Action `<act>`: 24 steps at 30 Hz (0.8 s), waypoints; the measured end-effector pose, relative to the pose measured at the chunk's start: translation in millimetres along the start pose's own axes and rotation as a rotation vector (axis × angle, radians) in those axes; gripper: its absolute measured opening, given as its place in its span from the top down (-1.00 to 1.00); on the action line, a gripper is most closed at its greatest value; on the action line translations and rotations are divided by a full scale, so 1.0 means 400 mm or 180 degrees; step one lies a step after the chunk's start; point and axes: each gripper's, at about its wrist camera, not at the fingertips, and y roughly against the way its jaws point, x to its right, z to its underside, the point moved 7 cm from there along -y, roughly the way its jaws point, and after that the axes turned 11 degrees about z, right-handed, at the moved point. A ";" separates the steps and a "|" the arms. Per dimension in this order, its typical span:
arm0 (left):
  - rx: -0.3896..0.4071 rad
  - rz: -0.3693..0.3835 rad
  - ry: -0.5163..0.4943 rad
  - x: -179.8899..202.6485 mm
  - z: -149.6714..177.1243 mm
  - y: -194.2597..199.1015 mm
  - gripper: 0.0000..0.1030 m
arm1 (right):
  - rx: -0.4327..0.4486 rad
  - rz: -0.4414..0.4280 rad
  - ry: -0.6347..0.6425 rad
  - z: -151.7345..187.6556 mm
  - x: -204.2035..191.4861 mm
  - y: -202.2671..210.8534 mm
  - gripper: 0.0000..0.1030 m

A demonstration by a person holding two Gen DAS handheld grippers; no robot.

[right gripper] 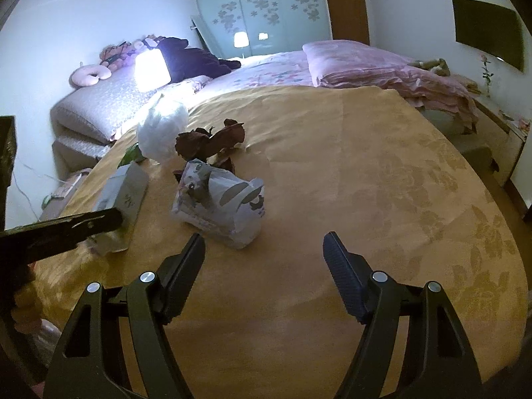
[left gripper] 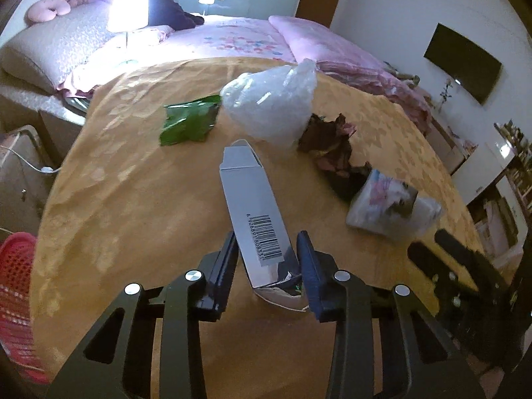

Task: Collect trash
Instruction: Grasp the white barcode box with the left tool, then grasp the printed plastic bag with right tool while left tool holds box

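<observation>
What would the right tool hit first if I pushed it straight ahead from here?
Probably nothing at once: the right tool is open over bare yellow cloth. The printed plastic bag lies just left of its line and might brush the left finger; depth is unclear.

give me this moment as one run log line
left gripper: straddling grey carton, contact unclear | right gripper: open, empty, near printed bag | surface: yellow cloth

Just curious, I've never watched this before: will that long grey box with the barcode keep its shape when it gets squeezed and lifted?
Probably not: the grey box looks like thin card, already crumpled where the left gripper straddles it. Its far flap is open, so it's likely empty and light.
</observation>
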 end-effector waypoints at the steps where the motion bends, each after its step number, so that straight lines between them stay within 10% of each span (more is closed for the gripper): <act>1: -0.0006 -0.0010 -0.0007 -0.001 0.001 0.002 0.32 | 0.0000 -0.0002 0.0005 0.001 -0.003 0.000 -0.38; 13: 0.0058 -0.0080 0.0096 -0.001 -0.030 -0.061 -0.02 | 0.0023 -0.0048 0.0072 0.001 -0.021 0.005 -0.38; 24: 0.0005 -0.0133 -0.0074 -0.023 0.005 -0.022 0.38 | 0.0087 -0.0127 0.0184 -0.018 -0.037 0.017 -0.38</act>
